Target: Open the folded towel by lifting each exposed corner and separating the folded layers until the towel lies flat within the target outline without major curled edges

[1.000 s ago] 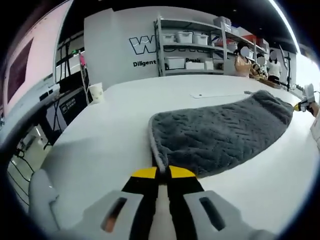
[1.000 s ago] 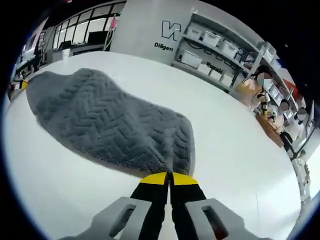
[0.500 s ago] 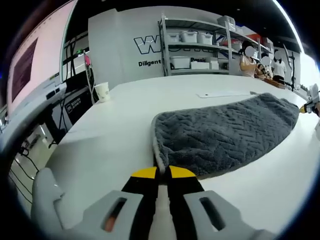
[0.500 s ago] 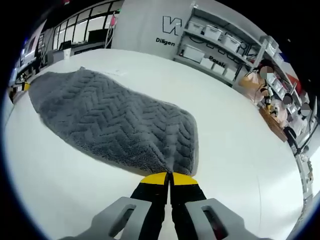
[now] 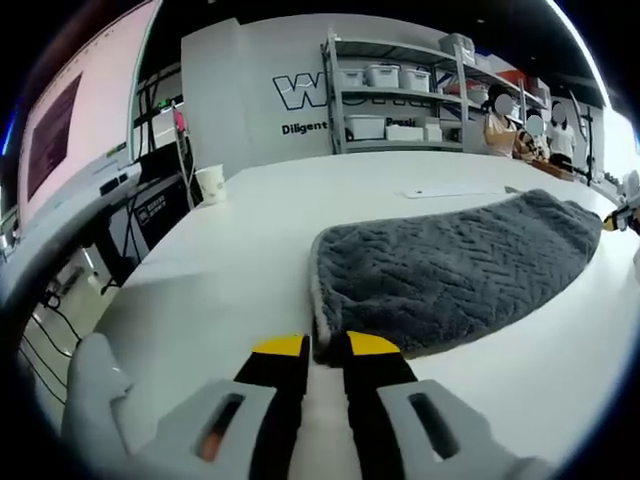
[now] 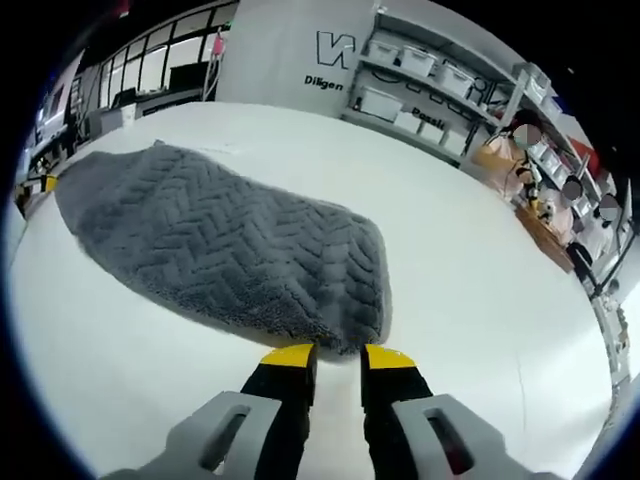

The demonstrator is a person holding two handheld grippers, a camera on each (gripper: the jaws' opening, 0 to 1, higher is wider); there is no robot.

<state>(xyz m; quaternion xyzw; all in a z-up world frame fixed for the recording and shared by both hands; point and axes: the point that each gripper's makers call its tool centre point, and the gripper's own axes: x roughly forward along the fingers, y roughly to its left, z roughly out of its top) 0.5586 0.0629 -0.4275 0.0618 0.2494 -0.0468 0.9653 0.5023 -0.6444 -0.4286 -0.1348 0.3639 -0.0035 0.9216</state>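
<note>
The grey herringbone towel (image 5: 450, 270) lies spread on the white table (image 5: 230, 260), its near corner right at my left gripper (image 5: 326, 346). That gripper's yellow-tipped jaws stand slightly apart, open, with the towel's corner edge resting at the gap. In the right gripper view the same towel (image 6: 220, 250) stretches away to the left, and my right gripper (image 6: 340, 357) is open with the towel's corner just ahead of its tips. A yellow tip of the right gripper (image 5: 612, 222) shows at the towel's far end, and the left gripper (image 6: 45, 184) at the far left edge.
A paper cup (image 5: 211, 184) stands near the table's far left edge. A white sheet (image 5: 455, 190) lies beyond the towel. Shelves with bins (image 5: 390, 100) line the back wall, people (image 5: 505, 125) stand near them. Bare tabletop (image 6: 470, 290) lies right of the towel.
Both grippers were shut on the towel's corners and have now opened; the corners have dropped onto the table and the towel lies flatter.
</note>
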